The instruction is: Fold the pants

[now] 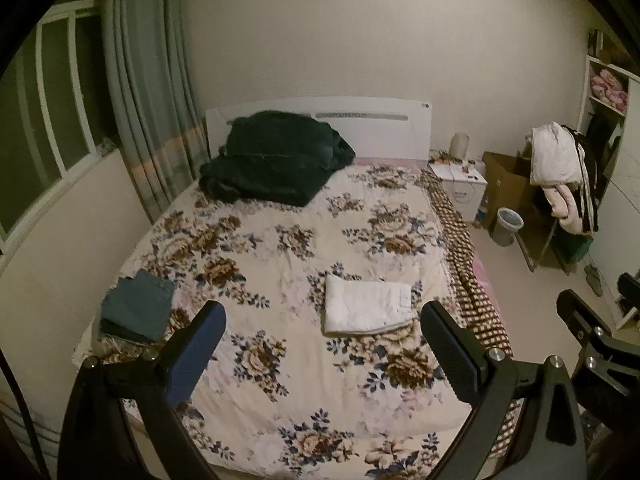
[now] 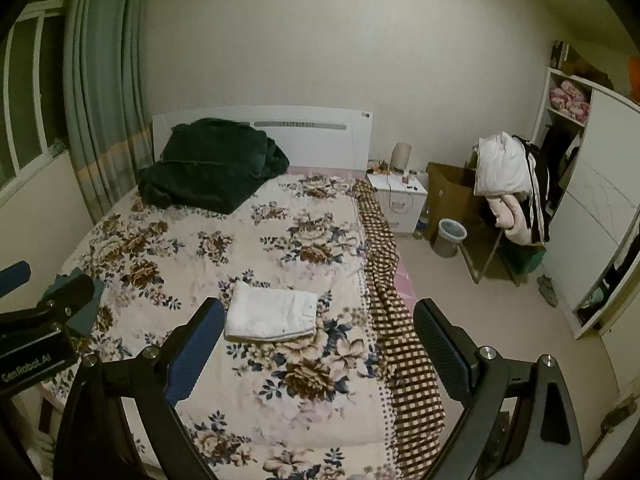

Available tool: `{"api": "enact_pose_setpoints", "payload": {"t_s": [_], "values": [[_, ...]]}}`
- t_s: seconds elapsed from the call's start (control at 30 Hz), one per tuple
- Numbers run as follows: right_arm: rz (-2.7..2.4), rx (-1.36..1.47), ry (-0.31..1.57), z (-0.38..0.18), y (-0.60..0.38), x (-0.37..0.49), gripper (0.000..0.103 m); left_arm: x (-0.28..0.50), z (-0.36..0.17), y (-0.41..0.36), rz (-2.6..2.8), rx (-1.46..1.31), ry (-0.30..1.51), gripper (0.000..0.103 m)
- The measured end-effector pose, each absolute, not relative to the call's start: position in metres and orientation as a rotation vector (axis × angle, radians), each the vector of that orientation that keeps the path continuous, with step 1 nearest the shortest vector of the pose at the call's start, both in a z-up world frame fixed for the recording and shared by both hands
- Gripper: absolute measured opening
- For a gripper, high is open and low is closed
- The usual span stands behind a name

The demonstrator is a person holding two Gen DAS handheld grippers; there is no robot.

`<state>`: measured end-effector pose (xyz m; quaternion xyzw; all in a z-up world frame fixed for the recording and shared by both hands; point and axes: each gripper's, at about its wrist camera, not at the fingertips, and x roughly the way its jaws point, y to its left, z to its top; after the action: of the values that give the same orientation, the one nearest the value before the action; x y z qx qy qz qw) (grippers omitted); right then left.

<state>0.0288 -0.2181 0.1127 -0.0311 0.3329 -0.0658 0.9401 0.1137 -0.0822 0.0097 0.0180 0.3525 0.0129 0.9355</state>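
Observation:
White pants (image 1: 366, 310) lie folded into a flat rectangle on the floral bedspread (image 1: 280, 248), right of the bed's middle; they also show in the right wrist view (image 2: 272, 314). My left gripper (image 1: 322, 320) is open and empty, held above the bed's near end with the pants between and beyond its fingertips. My right gripper (image 2: 318, 316) is open and empty, held above the bed's near right side, the pants just beyond its left finger (image 2: 200, 344). The right gripper also shows at the right edge of the left wrist view (image 1: 592, 320).
A folded blue-grey stack (image 1: 138, 310) lies at the bed's left edge. A dark green blanket (image 1: 276, 156) is heaped at the headboard. A checked cloth (image 2: 396, 320) runs down the bed's right side. A nightstand (image 2: 398, 196), bin (image 2: 450, 236), clothes-laden chair (image 2: 508, 184) and wardrobe (image 2: 600, 208) stand to the right.

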Motion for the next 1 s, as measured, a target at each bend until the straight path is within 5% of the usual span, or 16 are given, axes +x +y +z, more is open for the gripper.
{"api": "enact_pose_setpoints", "payload": {"t_s": [1.0], "values": [[-0.165,-0.012,0.737,0.053,-0.268,0.1,0.103,0.14,-0.014,-0.1,0.015,0.035,0.765,0.103]]}}
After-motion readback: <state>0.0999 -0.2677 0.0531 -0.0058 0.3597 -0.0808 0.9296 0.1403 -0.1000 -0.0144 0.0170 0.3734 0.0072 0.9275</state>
